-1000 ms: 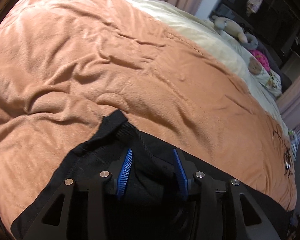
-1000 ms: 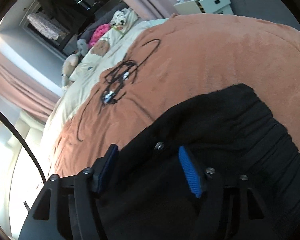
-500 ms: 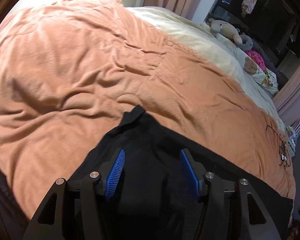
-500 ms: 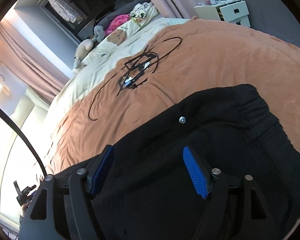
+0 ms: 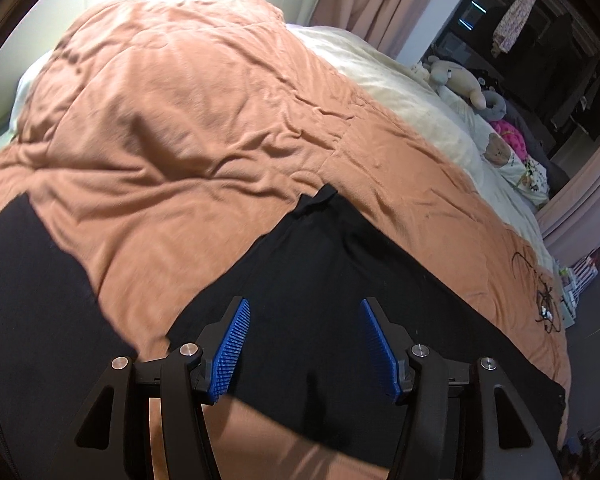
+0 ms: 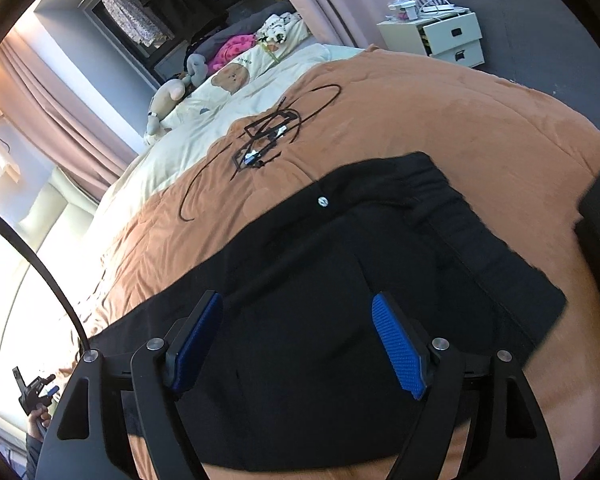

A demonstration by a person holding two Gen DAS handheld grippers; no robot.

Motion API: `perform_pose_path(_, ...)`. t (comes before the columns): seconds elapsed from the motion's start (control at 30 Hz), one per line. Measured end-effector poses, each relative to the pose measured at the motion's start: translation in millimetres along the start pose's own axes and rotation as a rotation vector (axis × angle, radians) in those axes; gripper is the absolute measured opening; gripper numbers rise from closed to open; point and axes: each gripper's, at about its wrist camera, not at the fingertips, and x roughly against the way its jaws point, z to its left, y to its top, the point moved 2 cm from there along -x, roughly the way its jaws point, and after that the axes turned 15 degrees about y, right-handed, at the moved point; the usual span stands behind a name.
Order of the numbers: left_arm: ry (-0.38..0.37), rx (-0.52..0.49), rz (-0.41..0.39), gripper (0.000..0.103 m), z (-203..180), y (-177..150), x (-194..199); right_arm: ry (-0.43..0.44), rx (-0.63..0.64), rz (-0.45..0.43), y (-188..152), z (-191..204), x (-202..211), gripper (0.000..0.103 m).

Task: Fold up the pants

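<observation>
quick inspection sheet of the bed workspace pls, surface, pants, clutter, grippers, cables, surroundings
surface: orange blanket wrinkled, over a cream sheet.
job's things: black pants lie spread flat on the blanket, waistband with a silver button showing.
clutter: plush toys and a bear-print pillow at the far end.
grippers: left gripper open above a pant leg; right gripper open above the waist area; neither holds cloth.
cables: black cable tangle on the blanket beside the pants.
surroundings: pink curtains, white nightstand.

Black pants (image 6: 340, 288) lie spread flat on the bed, elastic waistband (image 6: 480, 232) rumpled.
</observation>
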Motion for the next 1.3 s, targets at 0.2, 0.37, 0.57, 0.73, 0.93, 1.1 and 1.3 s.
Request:
perform_pose_path(0.2, -0.007, 0.037, 0.028, 0.060, 21.1, -24.5, 7.9, -0.008, -0.015, -0.011, -16.5, -5.0, 30.0, 0.076)
perform_pose_path(0.37, -0.008, 0.056, 0.060, 0.060, 28.1, -41.6, 0.6, -0.016, -0.043, -0.022, -30.5, -17.5, 48.6, 0.076)
perform_pose_path(0.57, 0.024, 0.077, 0.111, 0.044, 34.4, -58.9, -24.9, -0.041, -0.100, -0.006, -50.2, -36.9, 52.6, 0.076)
perform_pose_path(0.73, 0.098, 0.072, 0.147, 0.032, 38.8, -65.0, -52.0, -0.056, -0.142, 0.016, -59.0, -51.8, 48.9, 0.076)
perform_pose_path(0.93, 0.114, 0.107, 0.195, 0.033, 43.9, -63.0, -78.2, -0.065, -0.184, 0.045, -61.9, -59.9, 38.0, 0.076)
perform_pose_path(1.1, 0.093, 0.140, 0.200, 0.037, 47.9, -61.7, -83.4, -0.062, -0.193, 0.037, -59.3, -64.6, 35.4, 0.076)
perform_pose_path(1.3, 0.086, 0.194, 0.228, 0.045, 54.6, -67.5, -73.3, -0.061, -0.187, 0.045, -60.5, -65.1, 32.4, 0.079)
